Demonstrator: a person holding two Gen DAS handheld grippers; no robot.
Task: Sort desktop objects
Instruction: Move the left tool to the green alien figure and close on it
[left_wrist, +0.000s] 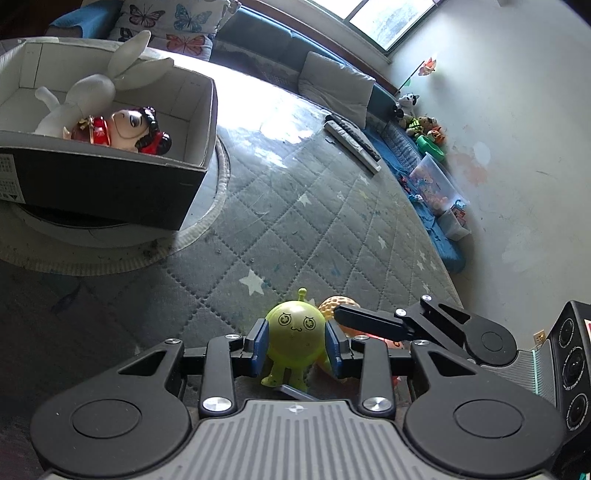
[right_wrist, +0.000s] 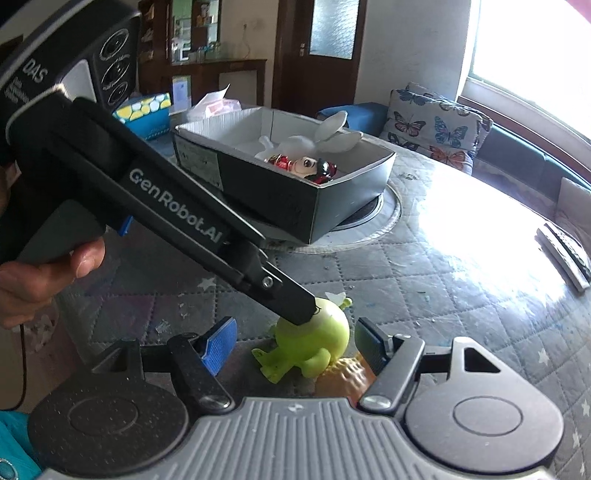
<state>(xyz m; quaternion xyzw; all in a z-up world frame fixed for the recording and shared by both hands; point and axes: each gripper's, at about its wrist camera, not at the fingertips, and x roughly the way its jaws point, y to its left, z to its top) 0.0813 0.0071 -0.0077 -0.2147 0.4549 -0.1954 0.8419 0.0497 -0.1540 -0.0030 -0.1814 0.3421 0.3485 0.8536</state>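
Observation:
A green round alien toy (left_wrist: 295, 332) stands on the quilted table cover; my left gripper (left_wrist: 295, 345) is shut on its body with the blue pads on both sides. The toy also shows in the right wrist view (right_wrist: 317, 338), with the left gripper's finger (right_wrist: 291, 295) on it. My right gripper (right_wrist: 295, 349) is open, its pads wide on either side of the toy, and reaches in from the right in the left wrist view (left_wrist: 364, 321). An orange bumpy toy (left_wrist: 334, 304) lies just behind the green one, also low in the right wrist view (right_wrist: 347, 373).
A grey cardboard box (left_wrist: 110, 184) stands on a round turntable at far left, holding a white plush rabbit (left_wrist: 99, 85) and a red-dressed doll (left_wrist: 129, 129). Remote controls (left_wrist: 351, 142) lie far right on the table. Cushions and toys line the bench beyond.

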